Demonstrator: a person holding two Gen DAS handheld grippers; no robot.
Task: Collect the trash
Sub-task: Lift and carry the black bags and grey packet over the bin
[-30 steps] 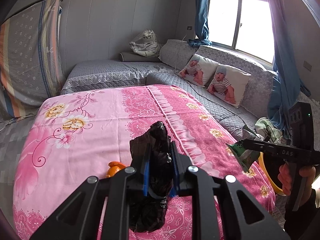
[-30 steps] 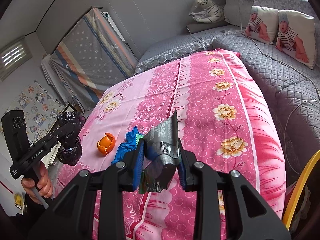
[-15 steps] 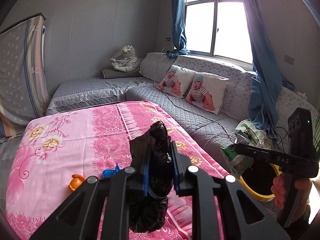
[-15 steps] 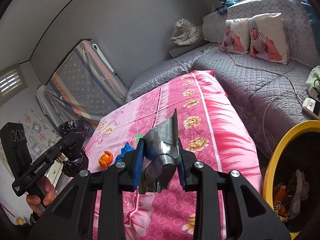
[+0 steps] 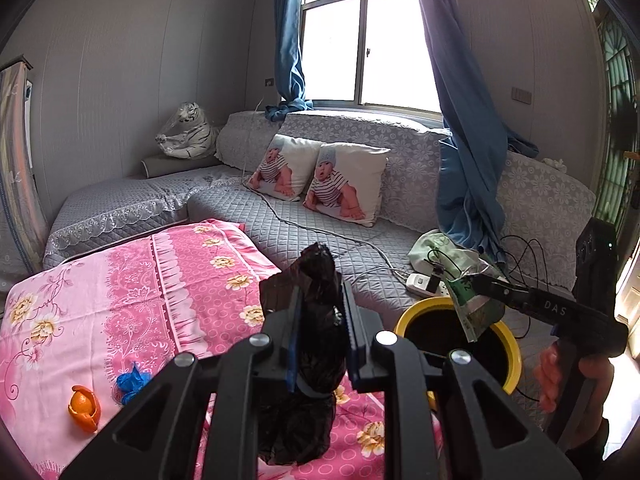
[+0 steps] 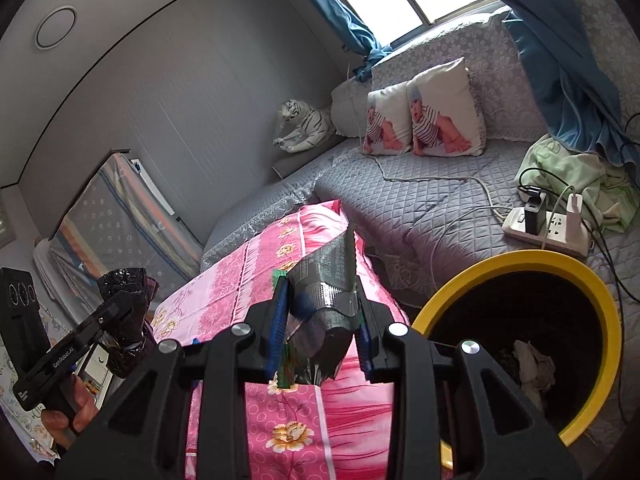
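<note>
My left gripper [image 5: 320,312] is shut on a crumpled black plastic bag [image 5: 312,344], held above the pink table's right end; it also shows in the right wrist view [image 6: 124,320]. My right gripper [image 6: 320,320] is shut on a silver foil snack wrapper [image 6: 328,300], just left of the yellow-rimmed trash bin [image 6: 600,360]. In the left wrist view the wrapper [image 5: 472,304] hangs over the bin [image 5: 508,344]. An orange peel [image 5: 84,402] and a blue scrap [image 5: 132,380] lie on the pink tablecloth [image 5: 120,300].
A grey quilted sofa [image 5: 320,216] with two baby-print cushions [image 5: 340,184] runs behind the table. A white power strip [image 6: 548,232] with cables lies by the bin. Crumpled paper [image 6: 532,368] is inside the bin. Blue curtain [image 5: 468,160] hangs right.
Both grippers swung right, away from the table toward the bin, still holding bag and wrapper. The bin is now fully in view, with the wrapper over it.
</note>
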